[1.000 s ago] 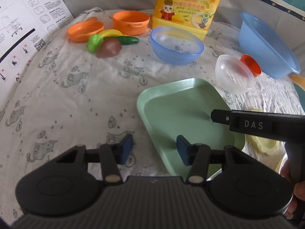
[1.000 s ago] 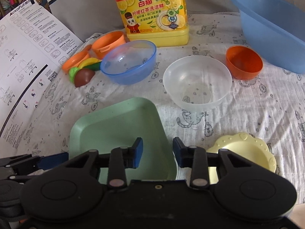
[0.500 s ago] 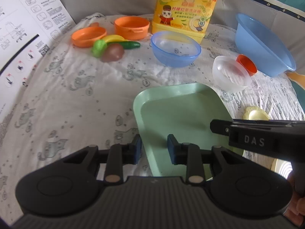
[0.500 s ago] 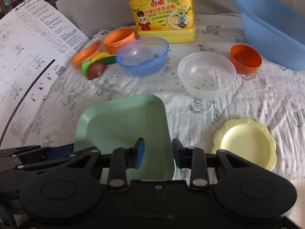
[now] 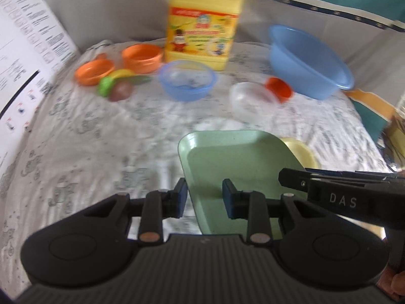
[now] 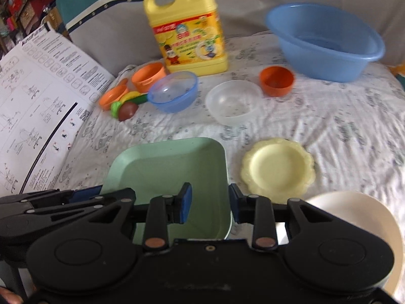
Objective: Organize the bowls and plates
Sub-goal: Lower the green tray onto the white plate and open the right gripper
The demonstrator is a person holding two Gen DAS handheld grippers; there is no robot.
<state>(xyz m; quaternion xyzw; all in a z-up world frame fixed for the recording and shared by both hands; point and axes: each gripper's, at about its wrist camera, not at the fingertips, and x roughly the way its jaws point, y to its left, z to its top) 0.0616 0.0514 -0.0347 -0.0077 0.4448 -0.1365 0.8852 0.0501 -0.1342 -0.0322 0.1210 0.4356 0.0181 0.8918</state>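
Observation:
I hold a pale green square plate (image 5: 240,167) (image 6: 172,169) just above the patterned cloth, one gripper on each side. My left gripper (image 5: 204,198) is shut on its left rim, and my right gripper (image 6: 210,202) is shut on its right rim. To the right of the green plate a yellow scalloped plate (image 6: 277,168) lies on the cloth. Farther back stand a clear bowl (image 6: 234,101), a blue bowl (image 6: 174,91) and a small orange bowl (image 6: 277,79). A white bowl (image 6: 354,217) sits at the near right, partly hidden by my right gripper.
A big blue basin (image 6: 324,43) stands at the back right beside a yellow detergent jug (image 6: 187,30). Orange toy pots (image 6: 148,76) and toy vegetables (image 6: 126,106) lie at the back left. A printed instruction sheet (image 6: 38,101) leans along the left side.
The left jaws closed onto the plate's left rim. Both grippers then rose and drew back with the green plate, and the yellow plate and white bowl came into view.

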